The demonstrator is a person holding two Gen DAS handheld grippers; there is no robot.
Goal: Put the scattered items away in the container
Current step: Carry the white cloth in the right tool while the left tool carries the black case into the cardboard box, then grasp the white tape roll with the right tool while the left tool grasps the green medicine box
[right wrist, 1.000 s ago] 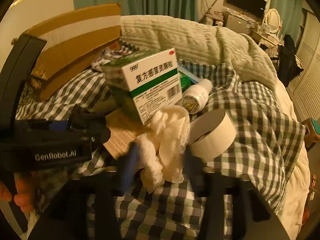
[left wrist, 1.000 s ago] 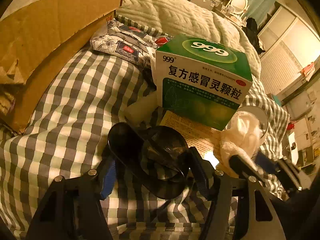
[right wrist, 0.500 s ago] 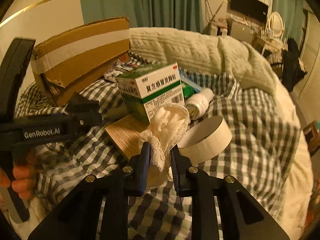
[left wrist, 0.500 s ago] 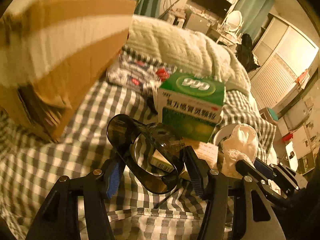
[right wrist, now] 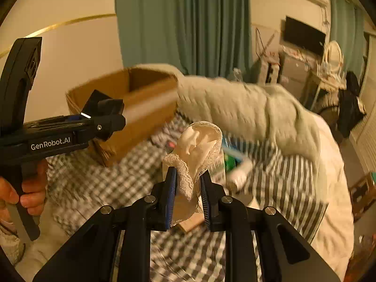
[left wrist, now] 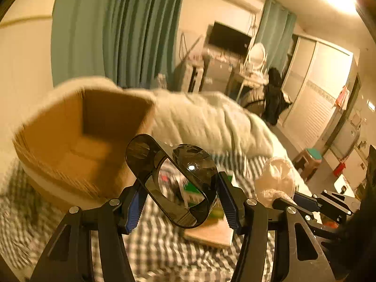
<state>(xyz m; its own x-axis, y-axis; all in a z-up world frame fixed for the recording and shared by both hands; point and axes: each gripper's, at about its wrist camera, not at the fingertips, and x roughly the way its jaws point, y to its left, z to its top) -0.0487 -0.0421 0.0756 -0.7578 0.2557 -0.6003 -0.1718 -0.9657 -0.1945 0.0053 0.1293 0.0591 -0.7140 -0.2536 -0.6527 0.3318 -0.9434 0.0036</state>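
Observation:
My left gripper [left wrist: 179,199] is shut on a pair of dark goggles [left wrist: 174,178], lifted above the checked bedspread. The open cardboard box [left wrist: 77,145] lies just beyond and to the left, its inside in view. My right gripper [right wrist: 186,188] is shut on a white lace-edged cloth [right wrist: 197,150], also held up in the air. In the right wrist view the left gripper [right wrist: 105,110] shows at the left with a hand [right wrist: 28,188] on its grip, in front of the box [right wrist: 141,98]. The cloth [left wrist: 276,181] and right gripper also appear at the right of the left wrist view.
On the checked bedspread [right wrist: 94,188] below lie a green medicine box [right wrist: 229,162], a white bottle [right wrist: 242,174], a brown paper sheet [left wrist: 211,235] and patterned packets, all blurred. A cream knitted blanket [right wrist: 258,117] is heaped behind. Curtains, a desk and a wardrobe stand further back.
Both grippers have risen off the bed with the goggles and the cloth. The right jaws closed on the cloth. The views tilted up, so the box's open inside now shows.

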